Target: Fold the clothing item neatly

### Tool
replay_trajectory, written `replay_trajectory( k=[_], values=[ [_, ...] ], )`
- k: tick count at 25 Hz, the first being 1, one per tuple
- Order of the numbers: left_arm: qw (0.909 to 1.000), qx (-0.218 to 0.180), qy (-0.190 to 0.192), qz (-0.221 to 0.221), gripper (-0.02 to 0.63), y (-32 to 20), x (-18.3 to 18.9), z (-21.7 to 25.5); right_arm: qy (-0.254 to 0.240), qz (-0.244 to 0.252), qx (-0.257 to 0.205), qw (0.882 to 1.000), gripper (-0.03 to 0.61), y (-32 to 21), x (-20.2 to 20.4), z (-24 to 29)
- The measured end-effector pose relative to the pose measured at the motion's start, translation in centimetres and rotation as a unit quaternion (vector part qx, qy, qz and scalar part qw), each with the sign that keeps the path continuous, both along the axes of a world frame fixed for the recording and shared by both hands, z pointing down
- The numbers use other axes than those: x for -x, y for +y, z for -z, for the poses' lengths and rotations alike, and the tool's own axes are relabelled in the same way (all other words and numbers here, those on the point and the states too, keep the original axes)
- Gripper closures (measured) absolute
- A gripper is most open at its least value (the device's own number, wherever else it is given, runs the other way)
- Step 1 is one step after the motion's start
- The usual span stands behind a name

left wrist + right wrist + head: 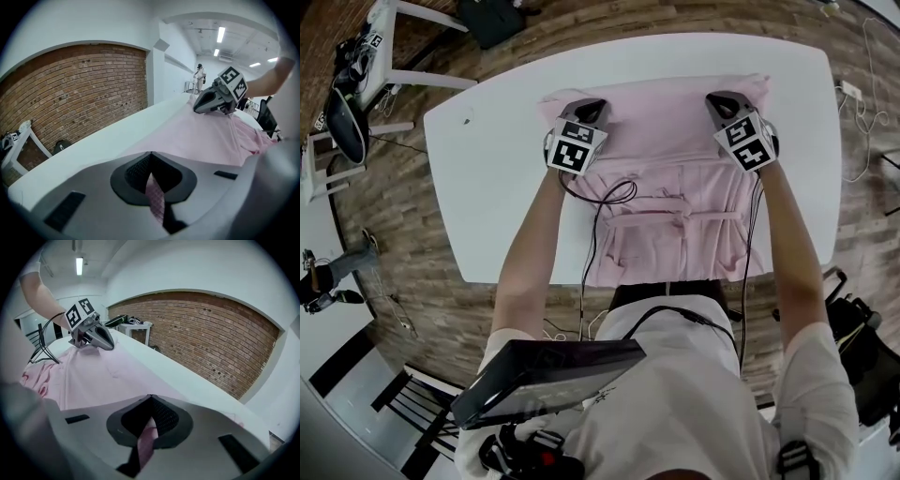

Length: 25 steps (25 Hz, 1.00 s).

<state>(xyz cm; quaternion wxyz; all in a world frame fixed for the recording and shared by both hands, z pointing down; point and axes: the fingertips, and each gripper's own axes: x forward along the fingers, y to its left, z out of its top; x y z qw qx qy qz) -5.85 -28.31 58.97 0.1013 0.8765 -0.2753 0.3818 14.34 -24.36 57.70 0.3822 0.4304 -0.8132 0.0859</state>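
Note:
A pink garment (675, 187) lies spread on the white table (487, 169), its near part bunched with ties and hanging over the front edge. My left gripper (586, 111) is at the garment's far-left corner, shut on a fold of pink cloth (153, 197) pinched between its jaws. At the far-right corner my right gripper (722, 103) is likewise shut on pink cloth (146, 439). The left gripper view shows the right gripper (211, 101) across the stretched far edge. The right gripper view shows the left gripper (101, 338) the same way.
Black cables (600, 202) trail over the garment toward the person. A white stand (394, 47) and a dark bag (492, 19) sit on the wooden floor beyond the table. A brick wall (70, 93) runs behind. A person (200, 77) stands far off.

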Motion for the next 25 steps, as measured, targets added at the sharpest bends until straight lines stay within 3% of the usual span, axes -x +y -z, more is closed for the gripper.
replay_trajectory(
  k=[4, 7, 14, 25],
  values=[
    [0.9997, -0.025, -0.008, 0.0, 0.612, 0.4, 0.0, 0.0, 0.016, -0.005, -0.019, 1.0, 0.575, 0.4, -0.3, 0.7],
    [0.9996, -0.022, -0.019, 0.001, 0.612, 1.1, 0.1, -0.3, 0.029, -0.033, -0.011, 0.999, 0.575, 0.6, -1.4, 0.2],
    [0.9996, -0.029, 0.001, 0.004, 0.612, -1.7, 0.2, -0.4, -0.015, -0.086, -0.015, 0.996, 0.575, -2.8, -1.6, -0.2],
    [0.9989, -0.039, -0.001, 0.023, 0.612, -9.5, 0.1, 0.6, -0.008, -0.078, -0.034, 0.996, 0.575, -10.4, -1.8, 0.2]
  ],
)
